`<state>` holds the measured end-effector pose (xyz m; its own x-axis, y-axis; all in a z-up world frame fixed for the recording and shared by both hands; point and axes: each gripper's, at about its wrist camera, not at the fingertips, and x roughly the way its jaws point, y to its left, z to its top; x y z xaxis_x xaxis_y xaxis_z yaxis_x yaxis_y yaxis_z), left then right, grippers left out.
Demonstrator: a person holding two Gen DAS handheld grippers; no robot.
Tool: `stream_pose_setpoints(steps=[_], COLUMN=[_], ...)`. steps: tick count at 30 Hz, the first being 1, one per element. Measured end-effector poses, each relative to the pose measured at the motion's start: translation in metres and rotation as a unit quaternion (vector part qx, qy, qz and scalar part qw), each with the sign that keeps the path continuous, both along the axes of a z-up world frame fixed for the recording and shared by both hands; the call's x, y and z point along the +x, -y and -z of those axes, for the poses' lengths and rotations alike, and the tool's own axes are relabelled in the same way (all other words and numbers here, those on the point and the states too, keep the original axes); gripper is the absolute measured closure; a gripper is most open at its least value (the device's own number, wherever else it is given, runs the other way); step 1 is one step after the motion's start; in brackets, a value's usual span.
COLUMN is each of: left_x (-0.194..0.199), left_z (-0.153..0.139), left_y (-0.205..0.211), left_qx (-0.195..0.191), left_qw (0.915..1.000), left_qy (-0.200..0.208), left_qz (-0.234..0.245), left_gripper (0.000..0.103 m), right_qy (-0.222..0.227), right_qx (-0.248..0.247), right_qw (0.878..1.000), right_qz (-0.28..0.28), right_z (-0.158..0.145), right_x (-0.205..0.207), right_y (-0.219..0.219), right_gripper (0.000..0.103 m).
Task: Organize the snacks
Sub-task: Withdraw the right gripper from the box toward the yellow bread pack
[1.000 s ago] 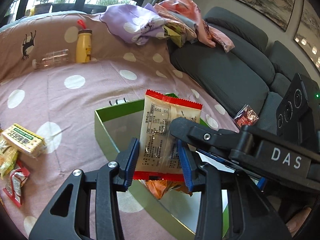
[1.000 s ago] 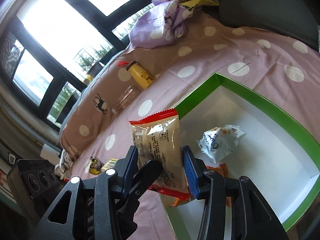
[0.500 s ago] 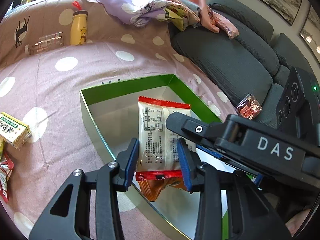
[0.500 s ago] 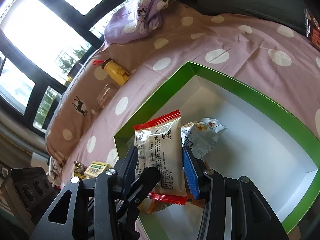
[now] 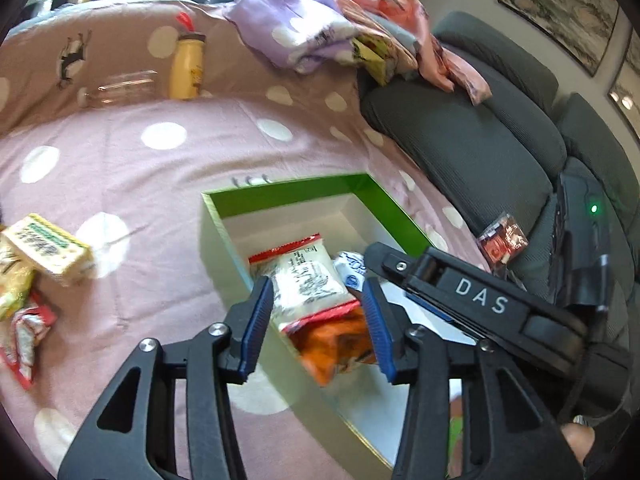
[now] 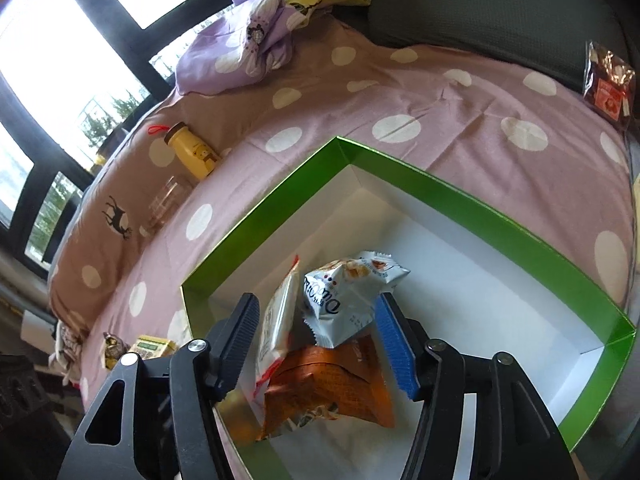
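A green-rimmed white box sits on the pink polka-dot blanket. Inside lie a white snack pack with red ends, an orange pack and a silver-white pack. My left gripper is open just above the red-ended pack at the box's near corner. My right gripper is open over the same corner, and its black body shows in the left wrist view.
Loose snacks lie left of the box: a yellow-green cracker pack and a red-white pack. A yellow bottle, a clear bottle, heaped clothes and a dark red packet by the grey sofa.
Both grippers have opened and let go of the red-ended white pack, which has dropped into the box beside the orange and silver packs. Both grippers have pulled back a little.
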<state>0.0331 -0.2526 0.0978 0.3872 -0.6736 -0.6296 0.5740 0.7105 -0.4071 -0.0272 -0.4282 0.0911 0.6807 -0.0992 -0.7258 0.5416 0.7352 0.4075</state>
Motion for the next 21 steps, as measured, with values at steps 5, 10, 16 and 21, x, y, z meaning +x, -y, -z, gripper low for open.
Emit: stream_pose_setpoints(steps=[5,10,16,21], left_x=[-0.006,-0.016,-0.028,-0.024], left_z=[-0.013,-0.020,-0.006,0.013], left_y=[-0.045,-0.104,-0.194,-0.260], left_qx=[0.013,0.054,0.080,0.052], left_qw=[0.9986,0.9922,0.9730,0.9568], left_qy=[0.024,0.046,0.044,0.006], left_qz=[-0.044,-0.102,-0.212,-0.286], left_gripper=[0.042,0.041,0.039,0.039], right_qy=[-0.017,-0.030,-0.023,-0.030], right_qx=[-0.020,-0.025,-0.024,-0.043], right_qw=[0.999,0.998,0.996,0.995], right_qz=[-0.024,-0.052,-0.080,-0.084], right_z=[0.003,0.011,0.020,0.017], right_x=[0.014,0.026,0.037,0.034], right_y=[-0.018,-0.036,-0.042,-0.058], right_gripper=[0.039,0.039,0.039,0.039])
